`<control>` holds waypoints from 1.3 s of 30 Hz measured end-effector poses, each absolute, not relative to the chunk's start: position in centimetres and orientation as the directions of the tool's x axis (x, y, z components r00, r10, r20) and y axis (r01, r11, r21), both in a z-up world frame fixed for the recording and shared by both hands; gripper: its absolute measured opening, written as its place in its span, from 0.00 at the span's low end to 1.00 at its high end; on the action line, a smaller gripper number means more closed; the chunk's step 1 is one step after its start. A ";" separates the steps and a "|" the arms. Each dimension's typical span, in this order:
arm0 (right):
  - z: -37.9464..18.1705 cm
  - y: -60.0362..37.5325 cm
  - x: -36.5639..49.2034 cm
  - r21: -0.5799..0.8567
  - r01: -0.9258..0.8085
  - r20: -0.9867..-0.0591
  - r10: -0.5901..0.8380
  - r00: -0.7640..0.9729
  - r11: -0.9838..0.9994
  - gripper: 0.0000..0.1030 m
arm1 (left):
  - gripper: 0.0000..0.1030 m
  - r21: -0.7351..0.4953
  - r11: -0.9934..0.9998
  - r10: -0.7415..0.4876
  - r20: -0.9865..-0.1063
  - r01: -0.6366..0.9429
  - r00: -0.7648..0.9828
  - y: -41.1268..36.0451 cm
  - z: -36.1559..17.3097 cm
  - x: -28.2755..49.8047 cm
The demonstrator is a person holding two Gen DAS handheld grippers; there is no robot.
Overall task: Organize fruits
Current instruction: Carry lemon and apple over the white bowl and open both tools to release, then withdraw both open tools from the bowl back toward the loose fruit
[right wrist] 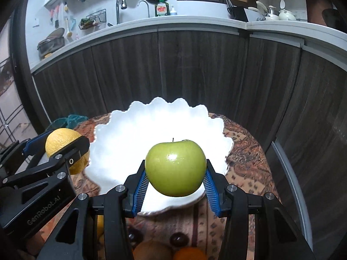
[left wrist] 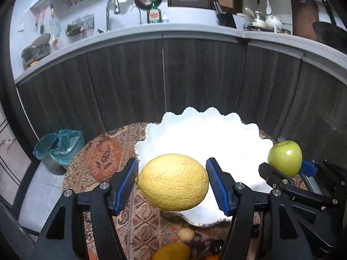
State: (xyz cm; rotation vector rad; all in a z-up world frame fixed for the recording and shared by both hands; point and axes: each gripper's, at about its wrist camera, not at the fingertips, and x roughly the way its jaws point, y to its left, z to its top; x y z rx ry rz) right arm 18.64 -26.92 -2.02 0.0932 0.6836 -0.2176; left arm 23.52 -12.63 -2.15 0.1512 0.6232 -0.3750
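Both grippers were angled downward above the white bowl (right wrist: 112, 134): left gripper (left wrist: 172, 183) clamped a lemon (left wrist: 172, 182); right gripper (right wrist: 175, 181) clamped a green apple (right wrist: 175, 168).

The left claw (left wrist: 172, 182) grips a lemon (left wrist: 172, 182) above the white bowl (left wrist: 195, 134), the right claw (left wrist: 284, 166) clamping a green apple (left wrist: 284, 157).

Only lettering that's really reading clean is "GenRobot.AI", sitting in pale print along the black side of the left gripper (right wrist: 65, 151), seen from the right wrist view. The green dish soap bottle (right wrist: 162, 7) up on the counter is showing a red and white label, but the words are coming out too blurry to read.
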 end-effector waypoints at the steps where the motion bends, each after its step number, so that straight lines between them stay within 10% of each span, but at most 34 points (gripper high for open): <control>1: -2.2 -27.1 19.1 0.010 0.231 -0.641 -0.171 0.748 0.973 0.47 | 0.62 0.027 0.921 -0.296 -0.599 0.388 0.744 -12.9 -2.4 24.0; 21: -5.6 -29.0 23.2 -0.003 0.258 -0.741 -0.176 0.649 0.966 0.48 | 0.61 0.058 0.919 -0.248 -0.686 0.390 0.685 -15.2 -6.2 27.6; 25: -5.6 -29.3 23.1 -0.016 0.275 -0.747 -0.194 0.636 0.961 0.49 | 0.77 0.079 0.924 -0.227 -0.674 0.374 0.703 -15.0 -5.4 27.5; 29: -4.3 -29.4 22.3 -0.053 0.320 -0.704 -0.262 0.659 0.946 0.81 | 0.86 0.095 0.931 -0.209 -0.654 0.353 0.727 -14.3 -4.7 27.0; 39: -1.8 -29.1 19.9 -0.095 0.374 -0.633 -0.346 0.693 0.923 0.85 | 0.89 0.157 0.940 -0.164 -0.571 0.303 0.804 -13.1 -2.8 24.1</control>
